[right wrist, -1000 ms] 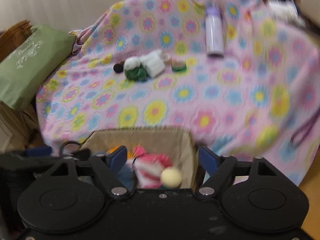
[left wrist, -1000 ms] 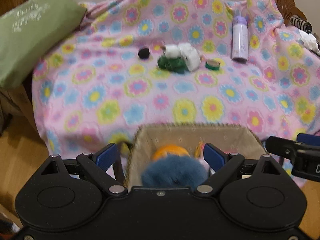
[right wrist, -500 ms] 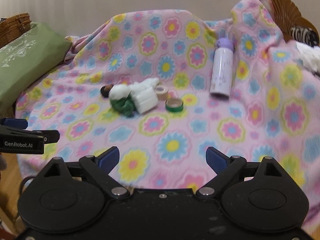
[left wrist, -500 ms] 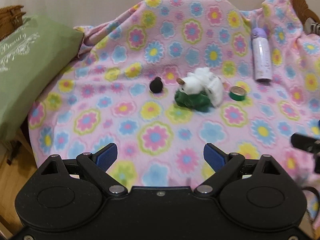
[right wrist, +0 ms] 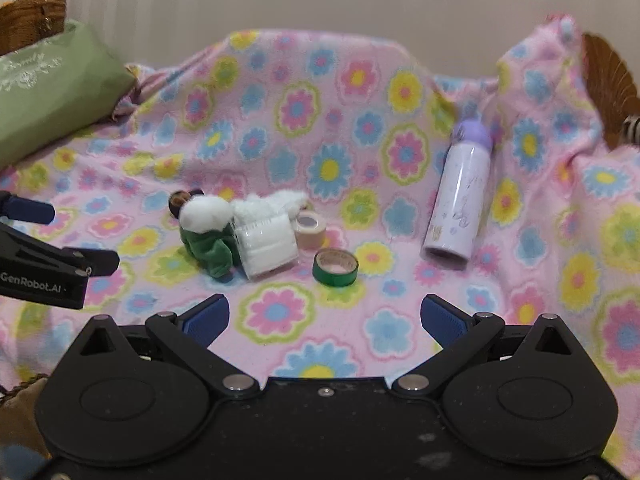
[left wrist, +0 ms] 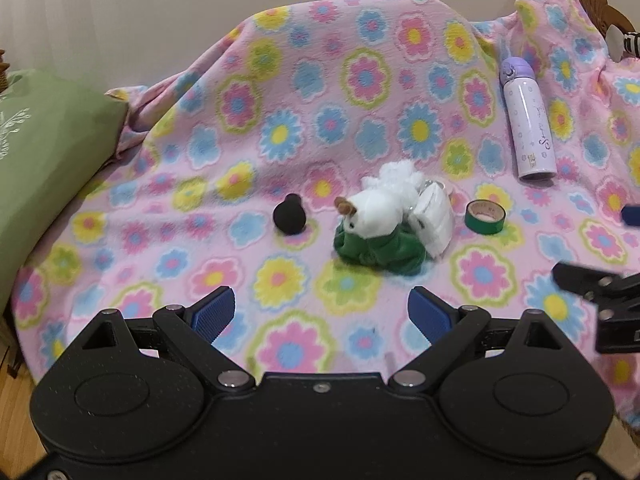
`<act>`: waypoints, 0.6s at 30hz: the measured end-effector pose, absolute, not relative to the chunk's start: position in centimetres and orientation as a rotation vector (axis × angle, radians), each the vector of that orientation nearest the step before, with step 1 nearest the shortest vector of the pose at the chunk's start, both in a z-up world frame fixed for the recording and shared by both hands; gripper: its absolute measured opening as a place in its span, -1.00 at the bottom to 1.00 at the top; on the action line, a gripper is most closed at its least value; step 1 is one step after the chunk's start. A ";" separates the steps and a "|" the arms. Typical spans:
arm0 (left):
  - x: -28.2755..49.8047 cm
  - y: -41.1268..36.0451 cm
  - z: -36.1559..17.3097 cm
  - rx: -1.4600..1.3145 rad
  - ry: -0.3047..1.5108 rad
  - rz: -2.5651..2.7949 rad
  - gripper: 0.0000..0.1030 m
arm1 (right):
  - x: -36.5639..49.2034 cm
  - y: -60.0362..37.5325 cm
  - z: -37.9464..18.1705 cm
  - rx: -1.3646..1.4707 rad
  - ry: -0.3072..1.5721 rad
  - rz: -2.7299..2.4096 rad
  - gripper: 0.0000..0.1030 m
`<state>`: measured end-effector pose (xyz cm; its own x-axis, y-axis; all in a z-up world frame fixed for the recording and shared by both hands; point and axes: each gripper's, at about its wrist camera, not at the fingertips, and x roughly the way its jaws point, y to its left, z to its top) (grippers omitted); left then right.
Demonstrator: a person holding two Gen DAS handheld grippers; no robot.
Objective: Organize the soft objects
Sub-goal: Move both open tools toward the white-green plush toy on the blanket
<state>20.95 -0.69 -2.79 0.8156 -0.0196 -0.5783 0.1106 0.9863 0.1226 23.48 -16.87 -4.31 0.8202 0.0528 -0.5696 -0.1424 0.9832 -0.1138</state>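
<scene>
A white plush toy in green clothes (left wrist: 376, 220) (right wrist: 208, 232) lies in the middle of the flowered pink blanket (left wrist: 280, 128) (right wrist: 320, 160). A white padded packet (left wrist: 434, 220) (right wrist: 266, 244) leans against its right side. My left gripper (left wrist: 322, 312) hovers just in front of the toy, its jaws opening with nothing between them. My right gripper (right wrist: 325, 318) is over the blanket in front of the green tape roll (right wrist: 335, 267) (left wrist: 485, 217). Its jaws are opening wide and are also empty.
A black round object (left wrist: 289, 218) lies left of the toy and a beige tape roll (right wrist: 310, 230) behind the packet. A lilac bottle (left wrist: 528, 120) (right wrist: 460, 204) lies at the right. A green pillow (left wrist: 48, 168) (right wrist: 52, 80) borders the left. A fabric basket corner (right wrist: 20, 400) shows bottom left.
Both grippers have moved from above the basket of plush toys to over the blanket, toward the white toy. The basket has dropped out of the left view. The right jaws have widened.
</scene>
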 end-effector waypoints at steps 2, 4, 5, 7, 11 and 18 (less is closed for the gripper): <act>21.7 -0.9 -3.2 0.143 0.611 -0.077 0.78 | 24.8 -17.1 -5.1 -0.119 0.645 0.099 0.99; 22.5 -1.2 -3.6 0.145 0.615 -0.080 0.79 | 25.9 -17.5 -5.7 -0.081 0.654 0.078 0.99; 22.8 -1.3 -3.8 0.149 0.616 -0.079 0.79 | 26.6 -17.7 -6.0 -0.075 0.655 0.068 0.99; 23.5 -1.6 -4.3 0.159 0.617 -0.086 0.79 | 28.0 -18.0 -6.6 -0.071 0.694 0.078 0.99; 24.7 -2.1 -5.3 0.177 0.607 -0.110 0.82 | 30.6 -18.5 -7.5 -0.052 0.772 0.152 0.99; 26.7 -3.0 -6.4 0.190 0.581 -0.127 0.83 | 33.2 -17.6 -9.7 -0.254 0.787 0.214 0.98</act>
